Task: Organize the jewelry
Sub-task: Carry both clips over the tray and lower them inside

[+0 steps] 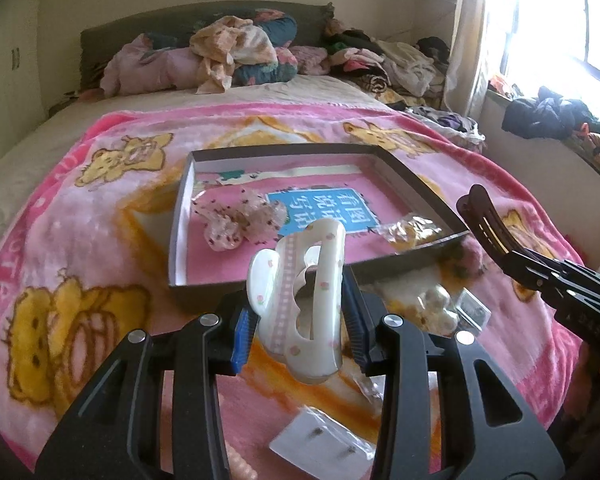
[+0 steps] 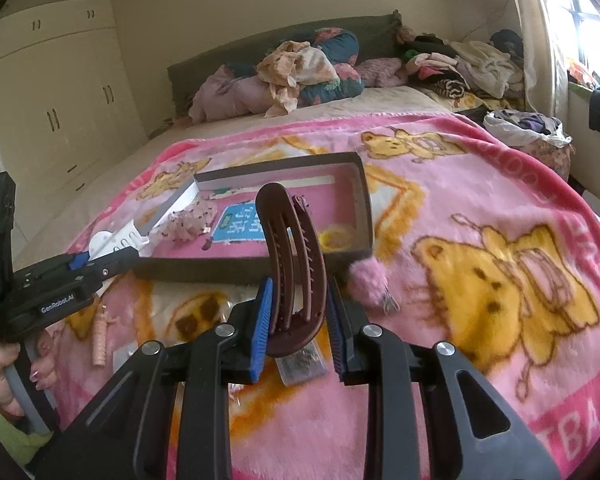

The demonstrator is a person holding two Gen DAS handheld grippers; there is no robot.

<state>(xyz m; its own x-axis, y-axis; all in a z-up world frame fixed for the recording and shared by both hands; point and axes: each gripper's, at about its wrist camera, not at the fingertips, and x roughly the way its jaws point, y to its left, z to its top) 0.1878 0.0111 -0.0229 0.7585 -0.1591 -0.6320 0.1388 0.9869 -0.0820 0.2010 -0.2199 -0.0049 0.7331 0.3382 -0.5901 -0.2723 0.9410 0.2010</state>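
Note:
My left gripper (image 1: 300,332) is shut on a white floral hair claw (image 1: 304,300), held above the blanket just in front of a shallow dark box (image 1: 180,208). My right gripper (image 2: 296,328) is shut on a brown banana hair clip (image 2: 296,264), also held near the box's front edge (image 2: 204,270); the clip shows in the left wrist view (image 1: 488,220). Inside the box lie a sheer spotted scrunchie (image 1: 236,216), a small clear bag with a yellow item (image 1: 412,232) and a blue label.
A pink bear blanket (image 2: 480,240) covers the bed. Loose on it lie a pearl piece (image 1: 436,304), small clear packets (image 1: 320,440), a pink fluffy pompom (image 2: 368,280) and a pink hair tie (image 2: 99,336). Clothes pile up at the headboard (image 1: 236,52).

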